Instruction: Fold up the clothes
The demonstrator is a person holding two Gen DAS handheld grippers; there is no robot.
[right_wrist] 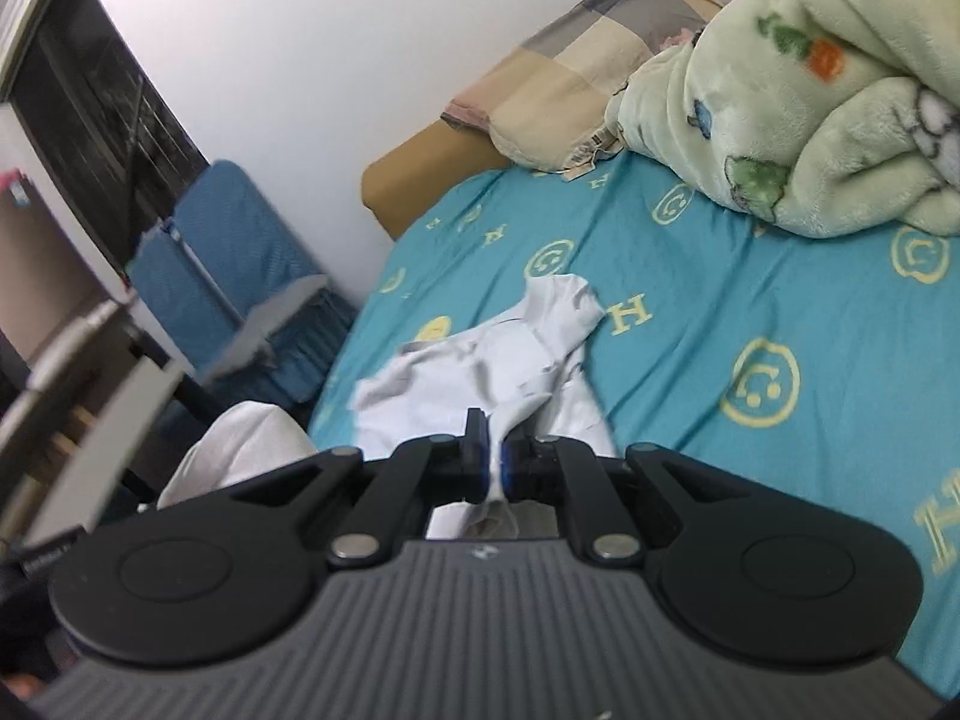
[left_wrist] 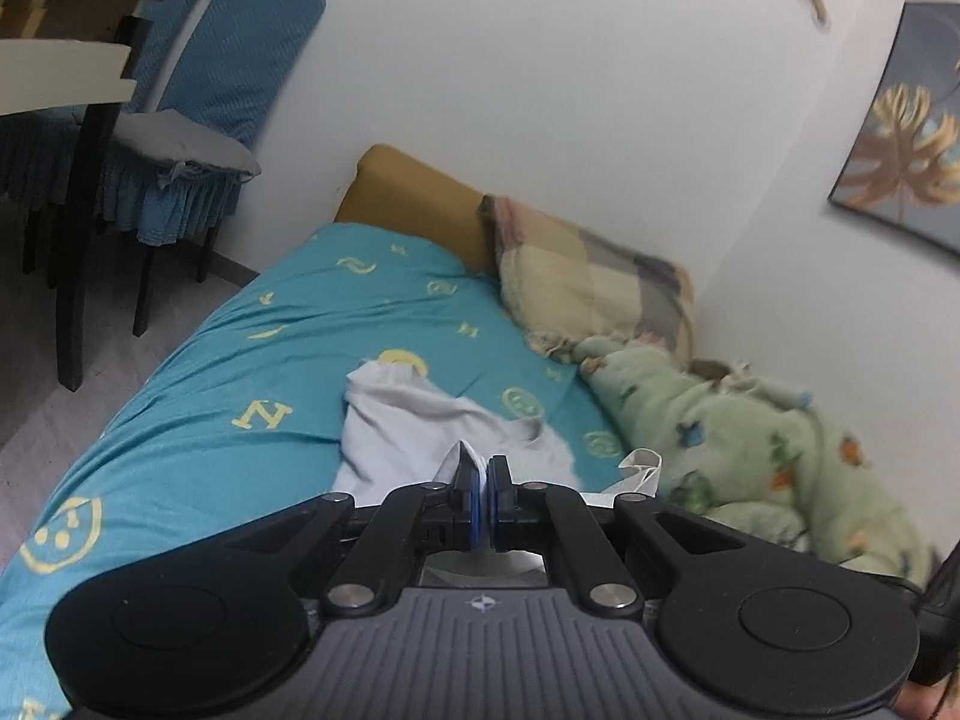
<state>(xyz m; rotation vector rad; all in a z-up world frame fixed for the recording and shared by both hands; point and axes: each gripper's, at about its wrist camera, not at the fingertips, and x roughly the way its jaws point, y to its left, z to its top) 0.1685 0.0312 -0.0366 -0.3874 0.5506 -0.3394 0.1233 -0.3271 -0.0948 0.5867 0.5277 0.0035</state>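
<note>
The left gripper [left_wrist: 485, 480] was clamped on a pinch of the crumpled white cotton garment [left_wrist: 414, 426], and the right gripper [right_wrist: 493, 456] was likewise closed on another fold of it. The garment lay bunched on the bed's teal sheet printed with yellow letters and smiley faces [right_wrist: 750, 312]. To fold well, both pinches probably needed lifting together and drawing apart until the cloth hung flat. Beyond the garment sat a green fleece blanket [left_wrist: 750, 450], a checked pillow [left_wrist: 594, 288] and blue-covered chairs [left_wrist: 240, 60].
</note>
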